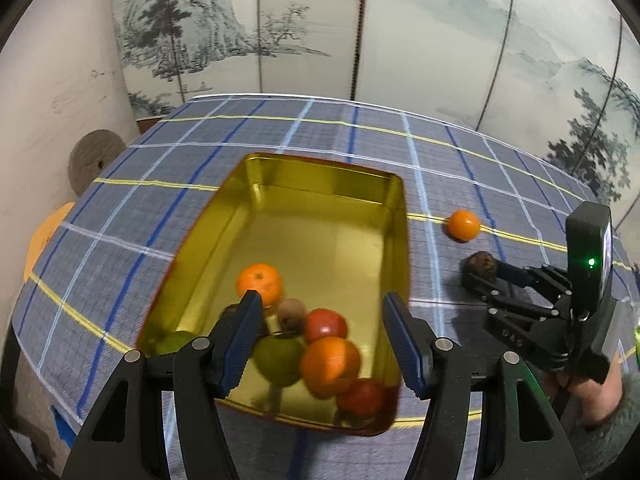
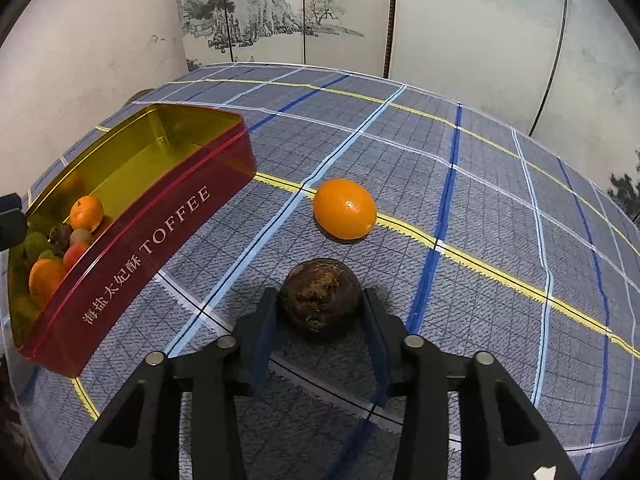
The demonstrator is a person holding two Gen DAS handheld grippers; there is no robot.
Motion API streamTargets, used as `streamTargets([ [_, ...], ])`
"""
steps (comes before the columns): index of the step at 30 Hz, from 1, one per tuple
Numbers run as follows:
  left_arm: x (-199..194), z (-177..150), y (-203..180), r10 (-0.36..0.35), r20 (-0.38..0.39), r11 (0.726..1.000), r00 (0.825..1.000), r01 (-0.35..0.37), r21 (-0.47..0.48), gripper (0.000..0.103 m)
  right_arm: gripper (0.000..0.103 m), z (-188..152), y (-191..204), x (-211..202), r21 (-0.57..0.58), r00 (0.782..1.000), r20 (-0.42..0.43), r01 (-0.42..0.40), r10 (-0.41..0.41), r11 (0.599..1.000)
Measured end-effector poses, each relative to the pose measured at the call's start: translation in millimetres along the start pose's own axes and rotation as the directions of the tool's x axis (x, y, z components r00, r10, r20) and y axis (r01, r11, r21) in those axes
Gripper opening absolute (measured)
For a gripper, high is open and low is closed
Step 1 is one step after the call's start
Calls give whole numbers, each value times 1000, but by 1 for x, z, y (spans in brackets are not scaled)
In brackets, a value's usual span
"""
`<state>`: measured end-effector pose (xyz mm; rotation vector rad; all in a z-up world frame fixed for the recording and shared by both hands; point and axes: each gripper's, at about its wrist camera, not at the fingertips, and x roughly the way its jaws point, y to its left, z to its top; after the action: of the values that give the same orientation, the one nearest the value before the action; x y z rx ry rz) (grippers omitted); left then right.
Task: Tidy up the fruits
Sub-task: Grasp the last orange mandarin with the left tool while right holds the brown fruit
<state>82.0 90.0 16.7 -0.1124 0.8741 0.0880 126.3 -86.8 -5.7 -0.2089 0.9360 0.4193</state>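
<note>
A red toffee tin (image 1: 320,168) with a gold inside stands on the checked tablecloth. At its near end it holds several fruits: a mandarin (image 1: 260,282), a green fruit (image 1: 278,360), an orange (image 1: 330,366) and red ones (image 1: 325,324). My left gripper (image 1: 322,300) hovers open above that pile with nothing between its fingers. To the right of the tin (image 2: 160,240), my right gripper (image 2: 320,294) is shut on a rough brown fruit (image 2: 320,300) low at the cloth, pads touching both of its sides. A loose orange (image 2: 345,208) lies just beyond it.
A painted folding screen stands behind the table. A grey disc (image 1: 96,160) and an orange object (image 1: 48,236) sit off the table's left edge. A person's hand (image 1: 600,396) holds the right gripper (image 1: 478,276). Checked cloth stretches far and right of the orange (image 1: 463,225).
</note>
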Motion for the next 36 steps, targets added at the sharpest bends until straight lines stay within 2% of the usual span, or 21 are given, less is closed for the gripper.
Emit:
streamTargets([
  [7, 11, 6, -29, -43, -20, 999, 999, 44, 25, 63, 37, -8, -13, -7, 18, 1000, 5, 20, -20, 1000],
  [18, 34, 15, -81, -92, -45, 992, 995, 95, 87, 63, 37, -34, -102, -29, 168, 986, -9, 165, -165, 972],
  [22, 44, 21, -97, -101, -53, 988, 993, 106, 108, 63, 37, -42, -126, -35, 199, 981, -16, 190, -191, 961],
  [28, 62, 32, -115, -120, -75, 985, 990, 128, 118, 63, 37, -48, -153, -40, 251, 980, -20, 195, -196, 948],
  [36, 97, 46, -136, -139, -116, 979, 984, 154, 133, 63, 38, -47, -156, -38, 259, 981, -19, 189, -191, 947],
])
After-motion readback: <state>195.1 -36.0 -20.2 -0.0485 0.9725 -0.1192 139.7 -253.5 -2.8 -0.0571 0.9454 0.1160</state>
